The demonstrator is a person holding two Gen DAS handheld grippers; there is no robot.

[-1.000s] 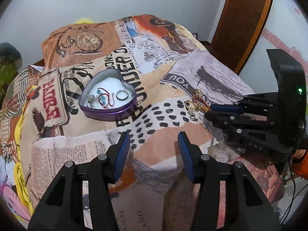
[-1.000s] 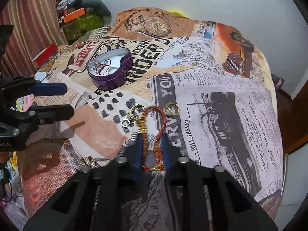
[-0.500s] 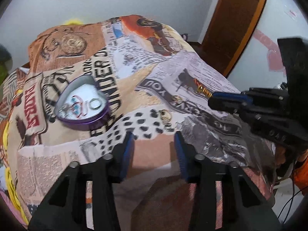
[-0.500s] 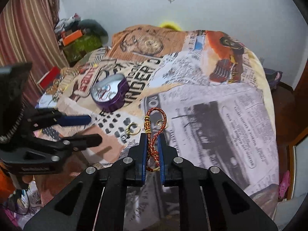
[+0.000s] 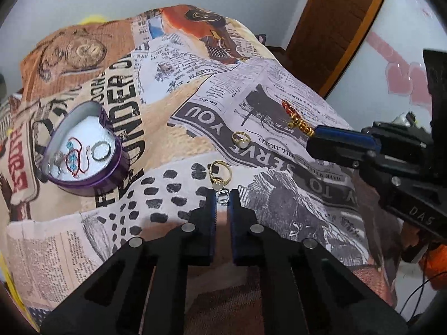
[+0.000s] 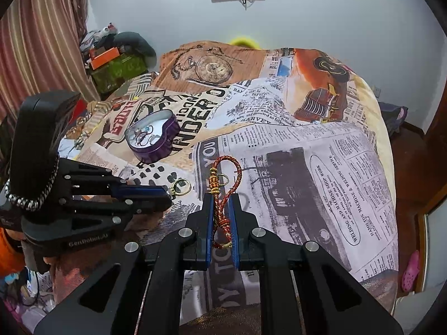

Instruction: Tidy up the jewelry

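Note:
A purple heart-shaped tin [image 5: 83, 150] sits on the printed bedspread and holds a silver ring and a red cord bracelet; it also shows in the right wrist view [image 6: 152, 136]. My left gripper [image 5: 222, 195] is shut on a small silver ring [image 5: 222, 196] at its fingertips, low on the cloth. A gold ring with a pale stone [image 5: 220, 177] lies just ahead of it, another gold ring [image 5: 240, 139] farther on. My right gripper [image 6: 222, 203] is shut on a red and gold braided bracelet [image 6: 226, 184], held above the bed; it also shows in the left wrist view [image 5: 293, 114].
The bedspread [image 6: 307, 145] covers the whole bed and drops off at the right and near edges. A wooden door [image 5: 335, 28] stands at the right. Boxes and clutter [image 6: 111, 64] sit by the striped curtain at the left.
My left gripper has closed from wide open onto the small silver ring and moved toward the rings. My right gripper has lifted the braided bracelet off the cloth.

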